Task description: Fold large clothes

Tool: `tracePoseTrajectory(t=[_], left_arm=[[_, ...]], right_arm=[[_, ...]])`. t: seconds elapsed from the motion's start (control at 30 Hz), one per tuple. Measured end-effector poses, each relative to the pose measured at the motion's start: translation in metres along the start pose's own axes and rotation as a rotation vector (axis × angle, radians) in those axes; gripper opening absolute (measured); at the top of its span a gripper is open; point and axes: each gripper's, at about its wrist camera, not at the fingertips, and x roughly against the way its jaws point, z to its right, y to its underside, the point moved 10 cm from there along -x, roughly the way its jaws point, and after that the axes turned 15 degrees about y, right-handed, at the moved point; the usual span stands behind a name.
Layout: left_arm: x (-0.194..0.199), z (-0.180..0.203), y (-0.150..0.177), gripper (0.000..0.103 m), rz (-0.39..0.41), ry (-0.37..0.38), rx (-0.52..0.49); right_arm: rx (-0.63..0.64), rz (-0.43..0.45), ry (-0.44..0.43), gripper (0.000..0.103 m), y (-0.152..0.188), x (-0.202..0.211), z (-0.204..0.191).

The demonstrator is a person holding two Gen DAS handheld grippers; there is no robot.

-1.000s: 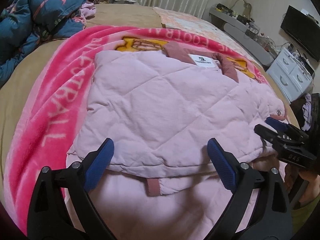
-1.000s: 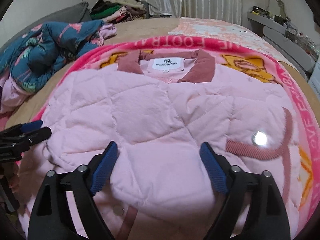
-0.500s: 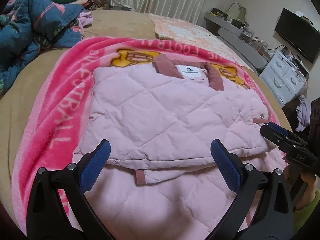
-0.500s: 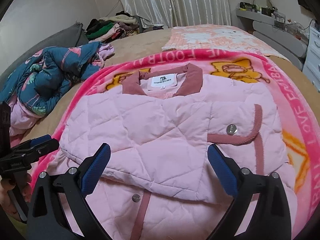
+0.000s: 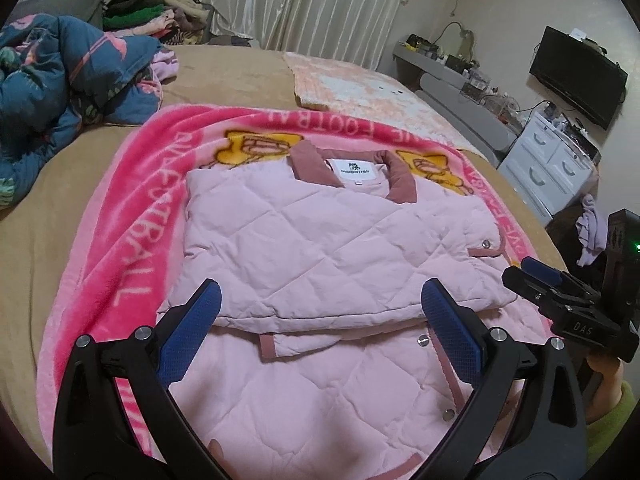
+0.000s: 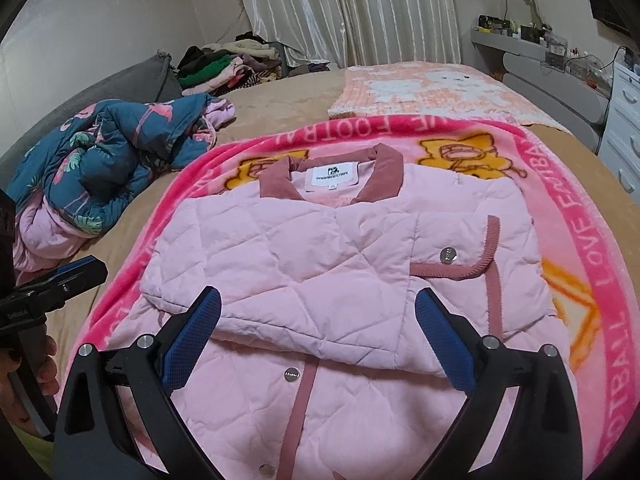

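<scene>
left gripper [image 5: 318, 316]: jaws spread, empty | right gripper [image 6: 318, 322]: jaws spread, empty | pale pink quilted jacket [image 5: 320, 248]: folded, at 12 o'clock on bright pink fleece blanket [image 5: 132, 216]

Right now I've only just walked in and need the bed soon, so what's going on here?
A person is folding a pink quilted jacket spread on a pink blanket on the bed. Its sleeves are already folded across the front. The left gripper and right gripper are both open and empty above the jacket's near half, which is not yet folded up.
</scene>
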Motion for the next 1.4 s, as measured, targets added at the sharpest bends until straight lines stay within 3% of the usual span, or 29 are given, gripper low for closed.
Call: tracePoseTrajectory(t=[0.4,0.77,1.13,1.4], left_arm=[[0.035,0.023,0.001,0.094,0.063,0.028,-0.006],[0.067,0.036,0.018,0.094,0.095,0.006,-0.036],[0.104,0.067,0.037,0.094,0.177,0.003,-0.045],[0.117,0.088,0.058,0.094,0.176,0.0,-0.064]], right_arm=[[-0.038,0.053,-0.014,0.097,-0.001,0.043,0.01],[-0.07,0.098,-0.016,0.097,0.003,0.082,0.028],[-0.08,0.172,-0.013,0.099,0.016,0.131,0.046],[-0.082,0.207,-0.013,0.099,0.025,0.159,0.059]])
